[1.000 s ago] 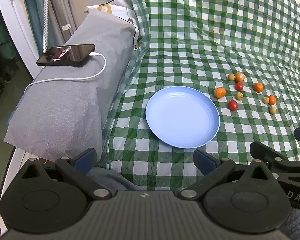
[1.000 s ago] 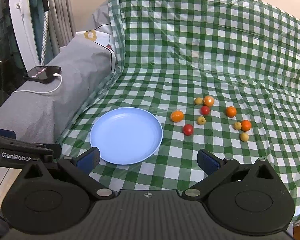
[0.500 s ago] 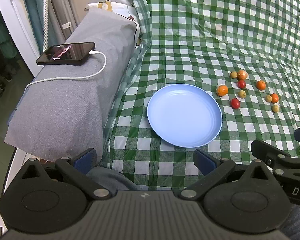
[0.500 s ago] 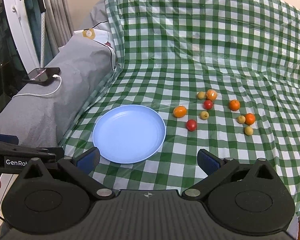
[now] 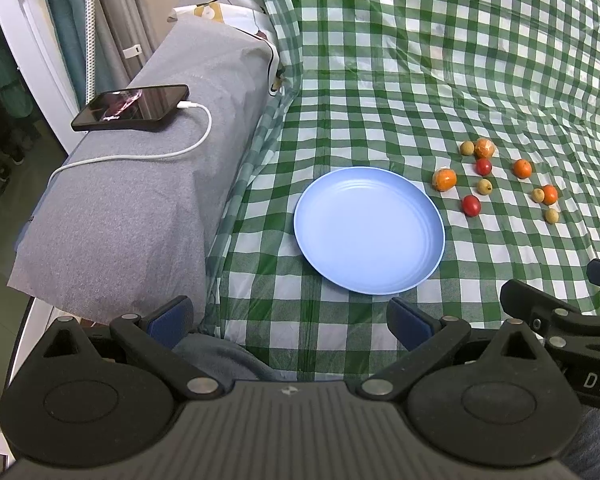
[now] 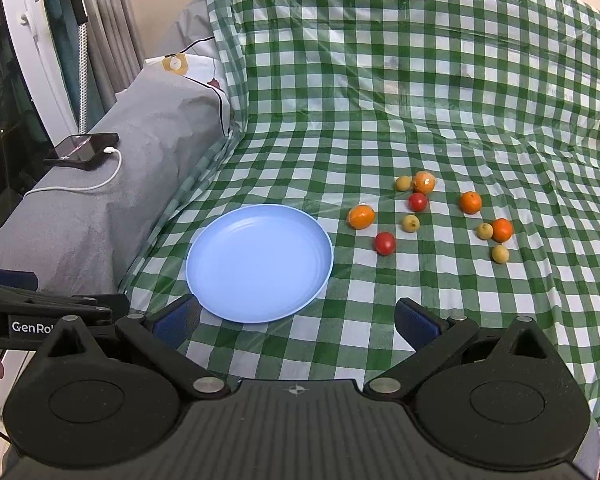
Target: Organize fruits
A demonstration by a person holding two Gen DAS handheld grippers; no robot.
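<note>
Hovering level before the plate (image 6: 260, 264), both grippers' fingers (image 6: 414, 322) spread.

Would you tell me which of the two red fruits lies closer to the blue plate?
The lower red fruit, lying alone just right of the blue plate; the other red fruit sits farther back, under the netted orange fruit.

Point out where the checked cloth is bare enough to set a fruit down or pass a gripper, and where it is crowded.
Bare: the blue plate, holding nothing; the cloth strip between the plate and the right gripper; the wide cloth behind the fruits. Crowded: right of the plate, from the nearest orange fruit to the yellow-green one, ten pieces with narrow gaps.
</note>
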